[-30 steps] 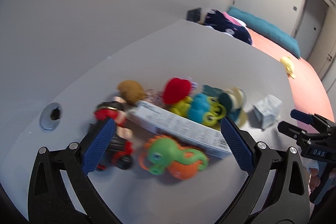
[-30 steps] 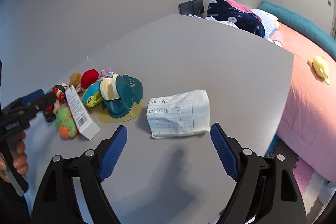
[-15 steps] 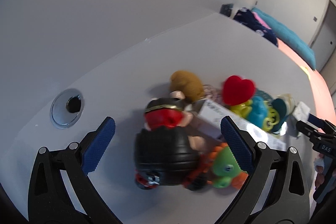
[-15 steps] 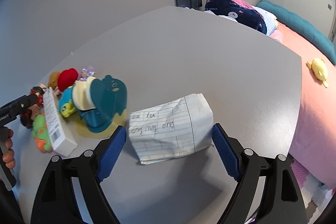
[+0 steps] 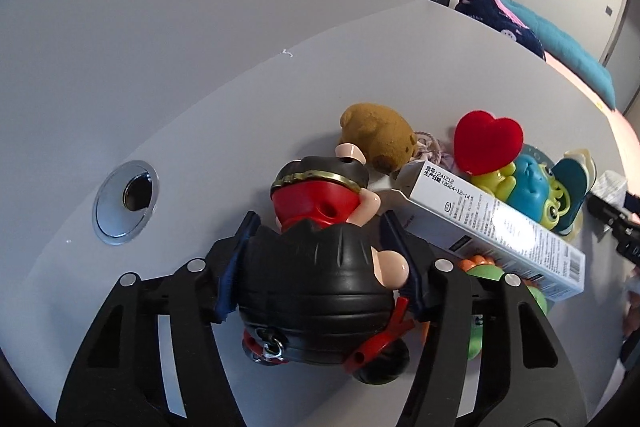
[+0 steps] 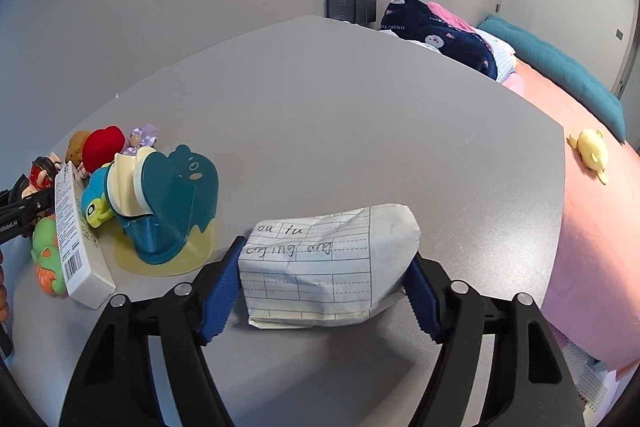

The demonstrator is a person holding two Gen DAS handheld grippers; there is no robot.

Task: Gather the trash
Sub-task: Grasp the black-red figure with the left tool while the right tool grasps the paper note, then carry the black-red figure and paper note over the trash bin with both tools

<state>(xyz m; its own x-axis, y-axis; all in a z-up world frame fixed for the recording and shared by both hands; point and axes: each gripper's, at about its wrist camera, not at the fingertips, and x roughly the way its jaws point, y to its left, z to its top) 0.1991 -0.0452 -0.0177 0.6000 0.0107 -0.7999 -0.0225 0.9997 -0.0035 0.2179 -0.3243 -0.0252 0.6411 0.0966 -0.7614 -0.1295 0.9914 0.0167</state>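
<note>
My left gripper [image 5: 320, 263] is shut on a black-and-red toy figure [image 5: 320, 267] that lies on the grey table [image 5: 200, 147]. A long white box [image 5: 492, 227] rests on the toys beside it. My right gripper [image 6: 320, 283] has closed on a folded lined paper [image 6: 324, 263] with handwriting; both blue pads touch its sides. The box also shows in the right wrist view [image 6: 72, 231], at the left next to the left gripper.
Other toys crowd the box: a brown bear [image 5: 376, 135], a red heart [image 5: 488, 139], a blue-green toy [image 5: 536, 191], a green-orange toy [image 6: 48, 255], a teal dinosaur holder [image 6: 168, 203]. A metal cable grommet [image 5: 126, 197] sits left. A bed [image 6: 592, 187] lies beyond the table's right edge.
My left gripper moved forward and closed on the toy figure. My right gripper moved up to the paper and closed on its sides.
</note>
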